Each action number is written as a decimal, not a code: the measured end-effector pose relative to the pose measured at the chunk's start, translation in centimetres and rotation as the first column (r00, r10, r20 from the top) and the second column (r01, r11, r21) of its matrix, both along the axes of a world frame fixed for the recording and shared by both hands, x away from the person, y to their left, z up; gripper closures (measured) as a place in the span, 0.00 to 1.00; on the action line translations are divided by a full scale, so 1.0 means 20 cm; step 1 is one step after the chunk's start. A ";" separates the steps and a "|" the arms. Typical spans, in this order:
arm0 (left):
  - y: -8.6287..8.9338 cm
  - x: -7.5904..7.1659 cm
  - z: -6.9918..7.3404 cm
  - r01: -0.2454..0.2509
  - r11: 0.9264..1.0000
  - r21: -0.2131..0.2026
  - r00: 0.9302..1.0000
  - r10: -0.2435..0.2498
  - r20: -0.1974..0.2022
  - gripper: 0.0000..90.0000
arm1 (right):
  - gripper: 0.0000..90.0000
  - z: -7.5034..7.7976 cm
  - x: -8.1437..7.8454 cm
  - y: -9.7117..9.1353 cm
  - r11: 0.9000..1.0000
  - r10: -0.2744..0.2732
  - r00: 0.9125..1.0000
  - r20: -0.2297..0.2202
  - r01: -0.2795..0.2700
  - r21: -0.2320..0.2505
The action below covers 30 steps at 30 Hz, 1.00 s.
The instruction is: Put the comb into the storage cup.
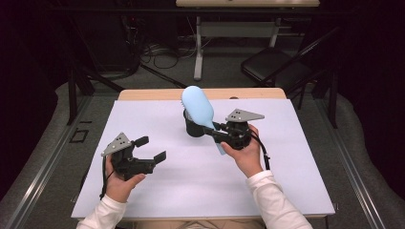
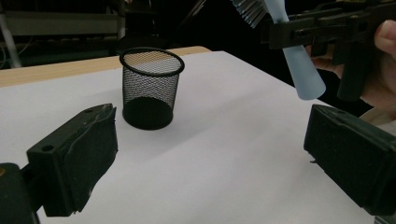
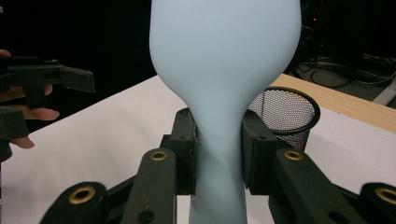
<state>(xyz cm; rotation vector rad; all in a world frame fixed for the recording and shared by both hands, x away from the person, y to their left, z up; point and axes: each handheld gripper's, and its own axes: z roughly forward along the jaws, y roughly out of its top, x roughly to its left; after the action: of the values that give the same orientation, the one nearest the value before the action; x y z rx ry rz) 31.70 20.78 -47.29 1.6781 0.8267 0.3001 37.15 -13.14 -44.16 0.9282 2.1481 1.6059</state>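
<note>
A light blue hairbrush (image 1: 199, 109) is held up above the table, its head over a black mesh cup (image 1: 193, 127). My right gripper (image 1: 218, 130) is shut on the brush's neck (image 3: 219, 135), with the handle end (image 2: 303, 77) pointing down towards the person. The mesh cup (image 2: 150, 88) stands upright and looks empty; its rim (image 3: 286, 109) shows just behind the brush. My left gripper (image 1: 154, 149) hovers open over the left part of the white mat, its fingers (image 2: 77, 156) wide apart with nothing between them.
A white mat (image 1: 167, 186) covers the wooden table (image 1: 143, 94). Beyond the far edge stand a folding chair (image 1: 274, 64), a desk leg (image 1: 198, 47) and cables on the floor.
</note>
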 end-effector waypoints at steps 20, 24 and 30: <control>-0.04 0.10 0.09 0.041 0.999 -0.032 0.997 -0.043 -0.068 0.03 | 0.78 0.01 -0.01 0.00 1.000 0.004 1.000 0.009 -0.004 0.006; -0.05 0.11 0.11 0.044 0.998 -0.038 0.996 -0.047 -0.081 0.03 | 0.78 0.00 -0.02 0.01 1.000 0.004 1.000 0.006 -0.004 0.006; -0.05 0.13 0.13 0.054 0.997 -0.053 0.994 -0.058 -0.096 0.03 | 0.78 0.00 -0.02 0.01 1.000 0.005 1.000 0.011 -0.005 0.005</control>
<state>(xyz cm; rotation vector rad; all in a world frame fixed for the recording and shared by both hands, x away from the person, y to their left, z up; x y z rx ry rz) 34.29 19.82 -44.61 1.6759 0.8512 0.1581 36.80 -12.96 -44.06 0.9140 2.1424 1.6159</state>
